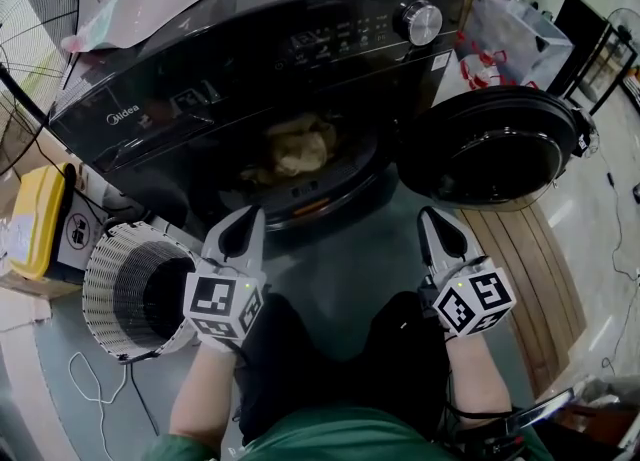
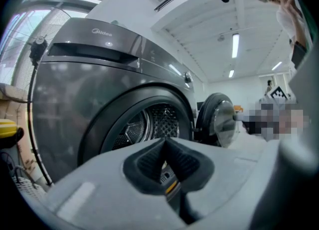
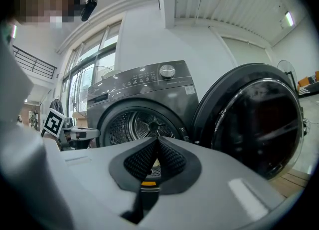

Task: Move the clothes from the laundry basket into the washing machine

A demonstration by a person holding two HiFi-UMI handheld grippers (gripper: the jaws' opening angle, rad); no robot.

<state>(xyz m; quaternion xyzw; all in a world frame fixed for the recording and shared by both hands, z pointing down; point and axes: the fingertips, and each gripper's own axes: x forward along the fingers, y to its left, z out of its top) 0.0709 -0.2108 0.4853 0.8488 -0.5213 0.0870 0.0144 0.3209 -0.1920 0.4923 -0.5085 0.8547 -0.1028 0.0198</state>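
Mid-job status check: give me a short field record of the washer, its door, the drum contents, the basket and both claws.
washer: dark grey front-loading washing machine, facing the person
door: round dark glass door, swung open to the right
drum: tan crumpled garment lying inside
basket: white slatted plastic laundry basket, on its side left of the washer; no clothes visible in it
left claw: shut, nothing between its jaws
right claw: shut, nothing held
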